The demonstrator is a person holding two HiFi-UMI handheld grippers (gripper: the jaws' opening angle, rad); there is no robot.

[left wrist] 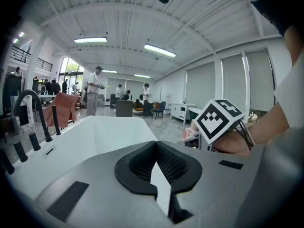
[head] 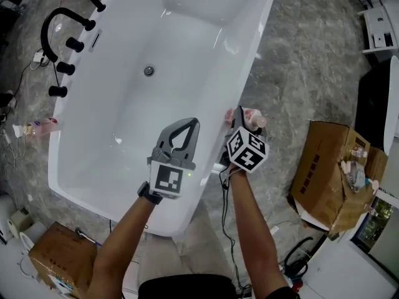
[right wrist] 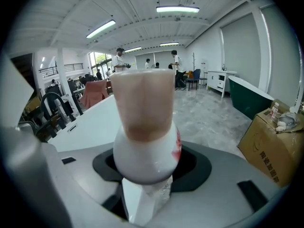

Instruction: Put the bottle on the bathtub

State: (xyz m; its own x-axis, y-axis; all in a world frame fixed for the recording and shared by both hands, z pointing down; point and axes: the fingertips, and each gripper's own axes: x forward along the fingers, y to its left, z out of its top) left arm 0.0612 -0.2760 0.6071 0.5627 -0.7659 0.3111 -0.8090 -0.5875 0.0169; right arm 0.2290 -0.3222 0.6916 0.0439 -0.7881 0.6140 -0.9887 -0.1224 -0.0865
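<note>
At far left a black faucet [head: 62, 36] stands at the bathtub's [head: 100, 167] edge, with a pink container [head: 42, 127] lying on the floor beside it. My left gripper [head: 191, 124] hangs over the tub, its fingers pressed together and empty. My right gripper [head: 240, 121] pinches the bottle [head: 254, 118] at the tub's right rim. An open cardboard box [head: 324, 173] sits on the floor farther right

Head view steeply above the bathtub [head: 206, 55]; gripper views low, close, across it.
</note>
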